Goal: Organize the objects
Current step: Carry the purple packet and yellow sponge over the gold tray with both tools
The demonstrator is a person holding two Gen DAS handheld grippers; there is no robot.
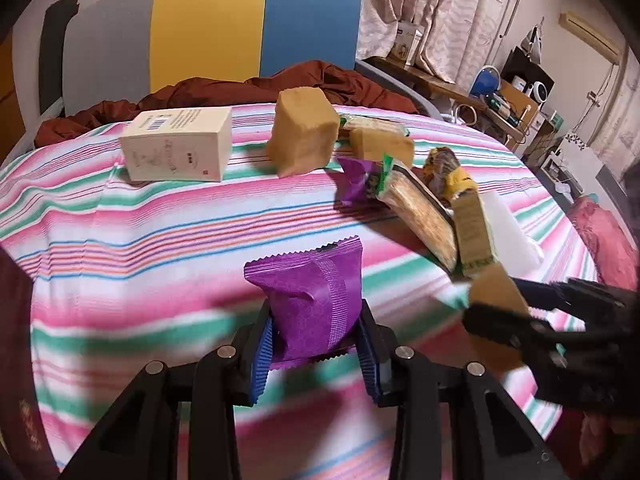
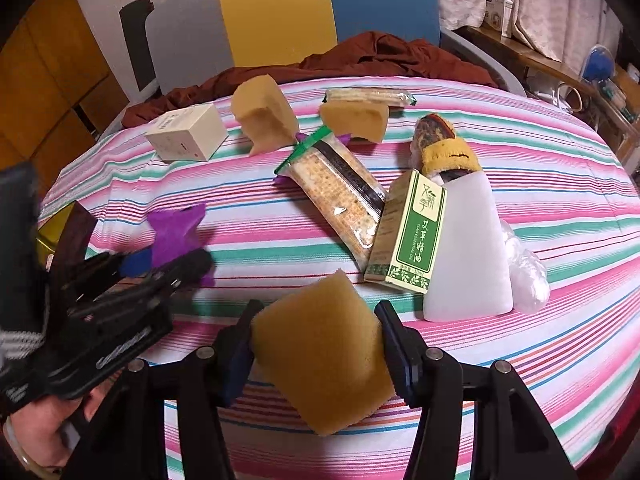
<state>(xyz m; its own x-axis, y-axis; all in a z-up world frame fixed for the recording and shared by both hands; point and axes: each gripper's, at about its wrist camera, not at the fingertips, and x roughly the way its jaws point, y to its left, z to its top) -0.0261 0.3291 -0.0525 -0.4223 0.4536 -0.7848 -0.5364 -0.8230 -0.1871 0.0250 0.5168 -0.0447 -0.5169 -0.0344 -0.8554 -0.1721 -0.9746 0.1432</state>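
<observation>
In the left wrist view our left gripper (image 1: 316, 340) clamps a purple packet (image 1: 310, 300), nearer us than the white box (image 1: 180, 146). In the right wrist view our right gripper (image 2: 316, 344) squeezes a yellow sponge (image 2: 324, 354), just before the green box (image 2: 412, 232).

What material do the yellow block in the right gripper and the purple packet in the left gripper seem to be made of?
Yellow block: probably foam sponge, matte; its surface looks porous and its edges soft and rough. Purple packet: likely thin plastic or foil film, slightly glossy; it has a zigzag sealed top edge and dents where the fingers press it.
</observation>
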